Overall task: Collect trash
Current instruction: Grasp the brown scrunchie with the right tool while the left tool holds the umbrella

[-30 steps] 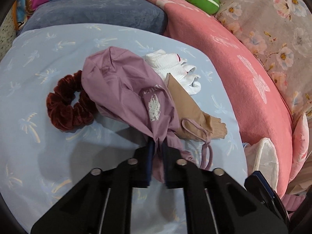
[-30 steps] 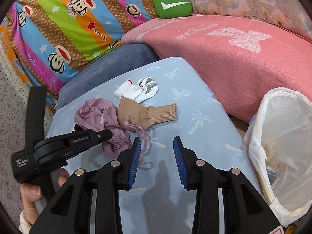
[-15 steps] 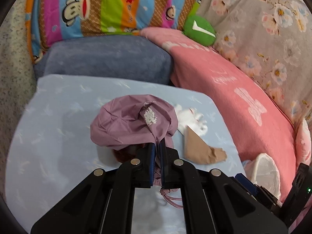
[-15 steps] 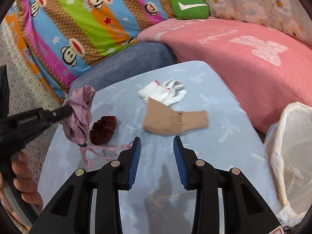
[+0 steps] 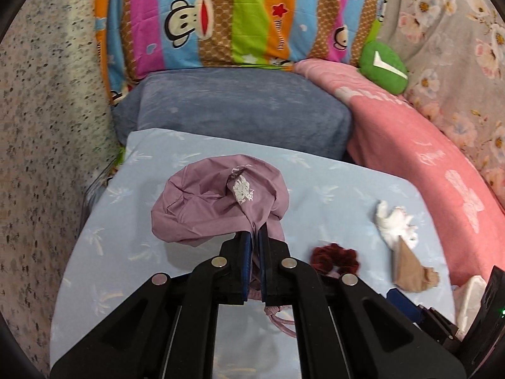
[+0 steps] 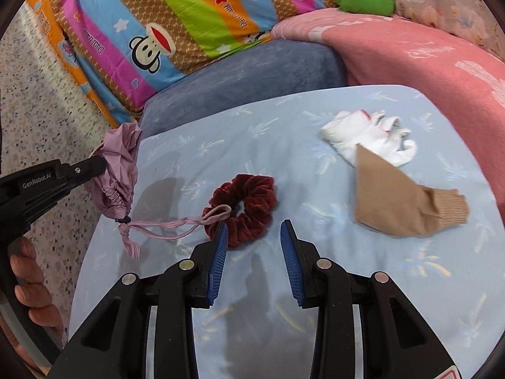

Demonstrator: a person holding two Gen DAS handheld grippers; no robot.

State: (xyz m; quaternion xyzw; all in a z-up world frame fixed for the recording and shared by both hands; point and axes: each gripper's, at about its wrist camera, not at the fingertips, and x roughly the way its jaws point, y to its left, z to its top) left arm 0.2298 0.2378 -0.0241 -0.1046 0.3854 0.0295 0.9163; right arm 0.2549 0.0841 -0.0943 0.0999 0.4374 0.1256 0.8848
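My left gripper (image 5: 255, 237) is shut on a mauve drawstring pouch (image 5: 217, 200) and holds it above the left edge of the light blue table (image 5: 331, 189). In the right wrist view the pouch (image 6: 118, 170) hangs from that gripper (image 6: 101, 165), its cord (image 6: 176, 222) trailing onto the table. A dark red scrunchie (image 6: 244, 208), a white sock (image 6: 369, 137) and a tan sock (image 6: 397, 202) lie on the table. My right gripper (image 6: 254, 243) is open and empty, just in front of the scrunchie.
A grey-blue cushion (image 5: 233, 110), a striped monkey-print pillow (image 5: 236, 15) and a pink blanket (image 5: 426, 145) ring the table. A white bag (image 5: 470, 303) shows at the right edge in the left wrist view. Speckled floor (image 6: 47, 101) lies to the left.
My left gripper has lifted the pouch and carried it left, off the scrunchie. My right gripper has moved left, so the scrunchie now lies before it and the white bag is out of view.
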